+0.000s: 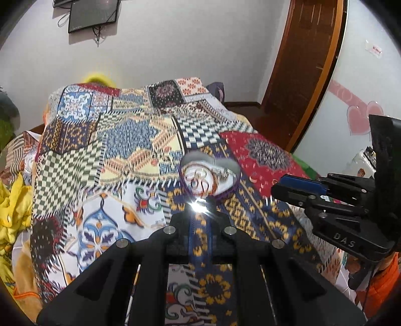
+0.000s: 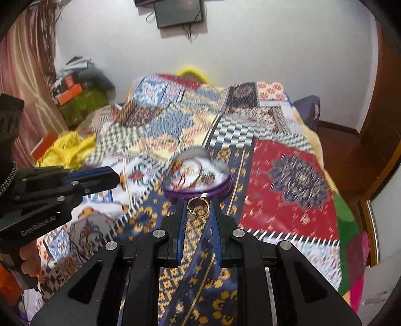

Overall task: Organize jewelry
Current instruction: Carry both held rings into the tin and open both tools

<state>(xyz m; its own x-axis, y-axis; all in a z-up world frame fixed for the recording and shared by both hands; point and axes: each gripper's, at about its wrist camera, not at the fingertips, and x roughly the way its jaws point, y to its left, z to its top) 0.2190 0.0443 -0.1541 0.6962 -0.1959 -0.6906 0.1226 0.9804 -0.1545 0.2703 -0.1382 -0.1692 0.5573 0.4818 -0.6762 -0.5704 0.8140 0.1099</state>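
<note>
A bed (image 2: 288, 175) fills both views, covered by a patchwork quilt (image 1: 120, 150) of checks, stars and a red panel. At the far left edge lies crumpled yellow cloth (image 2: 67, 148), and a dark screen (image 2: 179, 12) hangs on the white wall behind. In the middle of the quilt sits a heart-shaped, purple-rimmed jewelry box (image 2: 198, 194), open on top, with a tangle of rings and bangles on its pale lining; motion blur keeps the single pieces from being told apart. Just in front of the box, the right tongs (image 2: 198, 209) are clenched on a gold ring (image 2: 198, 208), which stands between the blue-edged pads above the quilt. The left tongs (image 1: 199, 204) are closed, their tips nearly meeting; a bright glint sits there, perhaps a small shiny piece, though glare hides it.
</note>
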